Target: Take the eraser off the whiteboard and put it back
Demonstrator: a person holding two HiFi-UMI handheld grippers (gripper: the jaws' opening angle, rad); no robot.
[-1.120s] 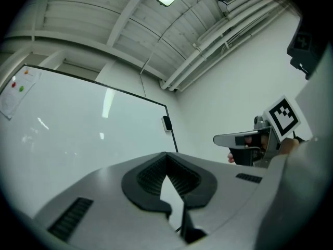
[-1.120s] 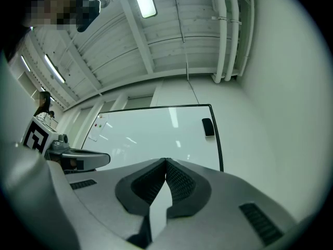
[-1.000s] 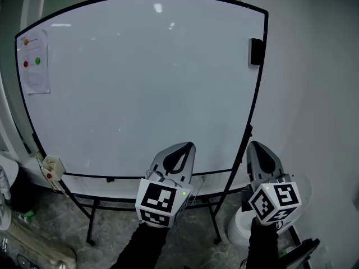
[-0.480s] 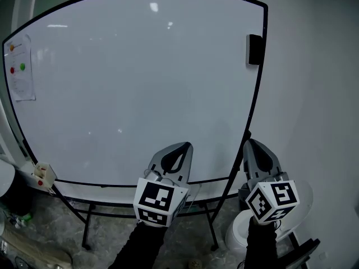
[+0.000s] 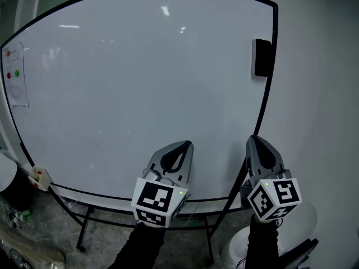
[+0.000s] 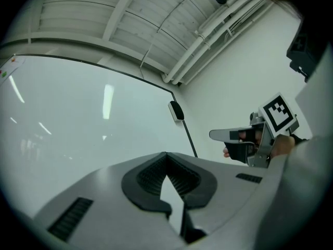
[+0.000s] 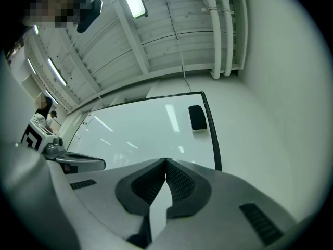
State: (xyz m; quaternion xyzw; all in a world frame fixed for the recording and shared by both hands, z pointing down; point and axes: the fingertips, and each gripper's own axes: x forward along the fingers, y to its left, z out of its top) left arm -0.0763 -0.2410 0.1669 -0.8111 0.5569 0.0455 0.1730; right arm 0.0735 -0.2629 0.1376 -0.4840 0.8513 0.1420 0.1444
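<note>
Because your left gripper (image 5: pixel 184 145) and right gripper (image 5: pixel 255 141) are closed and empty, the eraser (image 5: pixel 262 58), upper right on the whiteboard (image 5: pixel 140 94), is not yet taken.

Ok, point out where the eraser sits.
In the head view, the eraser is on the whiteboard, upper right, beside its frame, above the right tool.

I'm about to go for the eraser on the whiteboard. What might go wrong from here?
1. The right claw is shut; unless it opens first, it would probably bump the eraser off the whiteboard rather than grip it.
2. The eraser sits right beside the board's black frame, so a jaw may catch on it.
3. The board stands on thin legs; a hard push might rock it.
</note>
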